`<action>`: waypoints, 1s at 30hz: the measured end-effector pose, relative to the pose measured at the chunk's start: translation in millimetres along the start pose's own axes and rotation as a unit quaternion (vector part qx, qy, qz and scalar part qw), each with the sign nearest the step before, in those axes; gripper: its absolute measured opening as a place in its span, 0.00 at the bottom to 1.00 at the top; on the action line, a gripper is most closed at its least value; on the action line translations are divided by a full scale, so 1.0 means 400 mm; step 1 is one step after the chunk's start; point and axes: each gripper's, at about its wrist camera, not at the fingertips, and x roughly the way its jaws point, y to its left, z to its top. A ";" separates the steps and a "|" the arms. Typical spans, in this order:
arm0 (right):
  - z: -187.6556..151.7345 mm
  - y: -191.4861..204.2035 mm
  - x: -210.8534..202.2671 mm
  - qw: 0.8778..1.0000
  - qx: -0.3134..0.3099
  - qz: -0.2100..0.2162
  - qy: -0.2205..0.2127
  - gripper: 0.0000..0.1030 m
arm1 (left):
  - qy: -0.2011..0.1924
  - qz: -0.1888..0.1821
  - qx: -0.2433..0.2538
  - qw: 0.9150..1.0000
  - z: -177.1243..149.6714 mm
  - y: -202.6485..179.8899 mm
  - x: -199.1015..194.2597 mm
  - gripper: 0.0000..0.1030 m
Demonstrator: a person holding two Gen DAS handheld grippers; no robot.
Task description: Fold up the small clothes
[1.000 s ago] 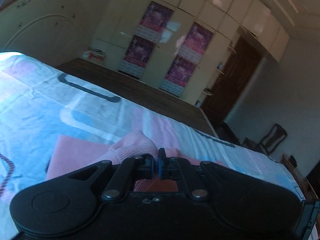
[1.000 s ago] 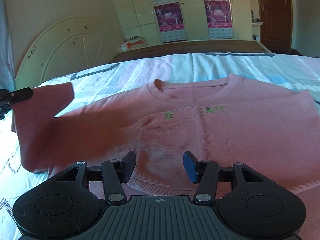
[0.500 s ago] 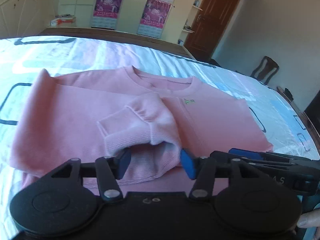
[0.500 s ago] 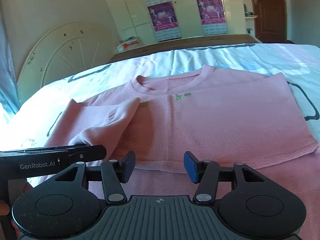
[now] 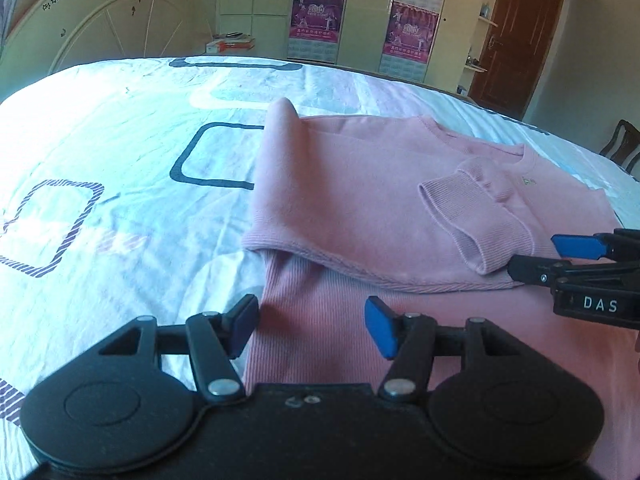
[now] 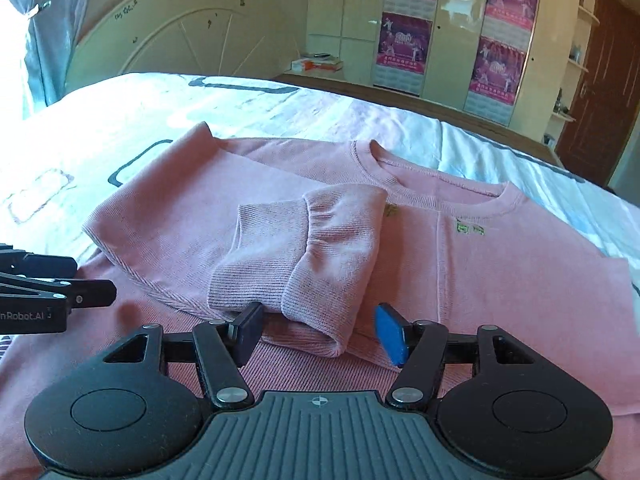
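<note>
A pink sweatshirt [image 5: 360,184] lies front-up on the bed, neckline away from me. One sleeve is folded across the chest, and its ribbed cuff [image 6: 288,264] rests near the lower hem. My left gripper [image 5: 310,322] hangs open over the hem's left corner with only flat cloth under it. My right gripper [image 6: 320,330] is opening its jaws. The cuff's lower edge sits between them, and the pads are not pressing on it. Each gripper shows in the other's view: the right gripper [image 5: 580,264] at the right edge, the left gripper [image 6: 60,292] at the left edge.
The patterned bed sheet [image 5: 120,160] spreads wide to the left of the sweatshirt. A round cream headboard [image 6: 180,32] stands behind the bed. Wardrobes with purple posters [image 5: 360,12], a brown door [image 5: 516,40] and a chair [image 5: 620,148] line the far side.
My left gripper let go of the sleeve, which now lies across the chest, and dropped to the hem's left corner. My right gripper slid left to the cuff and spread its jaws wider.
</note>
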 end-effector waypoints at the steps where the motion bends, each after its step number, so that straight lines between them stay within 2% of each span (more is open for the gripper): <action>1: 0.002 0.004 0.009 1.000 -0.006 -0.002 0.000 0.59 | 0.001 0.000 0.000 1.000 -0.004 0.000 0.003 0.56; 3: 0.012 0.014 0.027 1.000 -0.019 -0.007 -0.001 0.59 | 0.000 0.001 -0.002 1.000 -0.003 0.000 0.012 0.56; 5: 0.026 0.008 0.033 1.000 -0.013 0.007 -0.005 0.20 | -0.004 0.002 -0.001 1.000 0.000 -0.002 0.016 0.57; 6: 0.034 -0.002 0.032 1.000 0.002 0.019 -0.004 0.11 | -0.005 0.002 0.000 1.000 0.001 -0.003 0.018 0.57; 10: 0.073 -0.090 -0.011 0.993 0.108 0.049 -0.029 0.10 | -0.013 0.010 0.007 1.000 0.009 -0.010 0.033 0.57; 12: 0.082 -0.169 -0.040 0.981 0.177 0.063 -0.043 0.10 | -0.017 0.014 0.012 1.000 0.015 -0.014 0.039 0.57; 14: 0.081 -0.251 -0.057 0.968 0.238 0.069 -0.045 0.10 | -0.020 0.020 0.019 0.999 0.021 -0.023 0.048 0.57; 16: 0.055 -0.333 -0.066 0.954 0.293 0.054 -0.042 0.10 | -0.027 0.027 0.022 0.999 0.025 -0.027 0.055 0.56; 17: 0.038 -0.367 -0.064 0.948 0.312 0.045 -0.033 0.10 | -0.031 0.031 0.018 0.999 0.027 -0.026 0.059 0.55; 20: -0.026 -0.437 -0.045 0.928 0.367 0.064 0.013 0.11 | -0.039 0.038 -0.003 0.999 0.033 -0.022 0.067 0.48; 21: -0.039 -0.447 -0.044 0.927 0.370 0.063 0.021 0.14 | -0.040 0.039 -0.017 0.998 0.036 -0.017 0.068 0.44; 22: -0.048 -0.456 -0.049 0.928 0.368 0.055 0.024 0.27 | -0.044 0.040 -0.024 0.998 0.037 -0.011 0.068 0.41; 23: -0.053 -0.463 -0.056 0.929 0.367 0.041 0.020 0.37 | -0.045 0.038 -0.036 0.998 0.038 -0.003 0.067 0.39; 24: -0.057 -0.475 -0.072 0.930 0.368 0.022 0.008 0.54 | -0.045 0.034 -0.054 0.997 0.040 0.010 0.066 0.36; 25: -0.065 -0.480 -0.086 0.930 0.368 0.004 -0.005 0.59 | -0.046 0.030 -0.071 0.996 0.043 0.024 0.065 0.32; 28: -0.058 -0.486 -0.108 0.936 0.350 -0.026 -0.024 0.59 | -0.048 0.017 -0.122 0.991 0.046 0.059 0.066 0.28; 30: -0.064 -0.492 -0.127 0.933 0.355 -0.049 -0.034 0.59 | -0.049 0.016 -0.134 0.990 0.045 0.063 0.066 0.28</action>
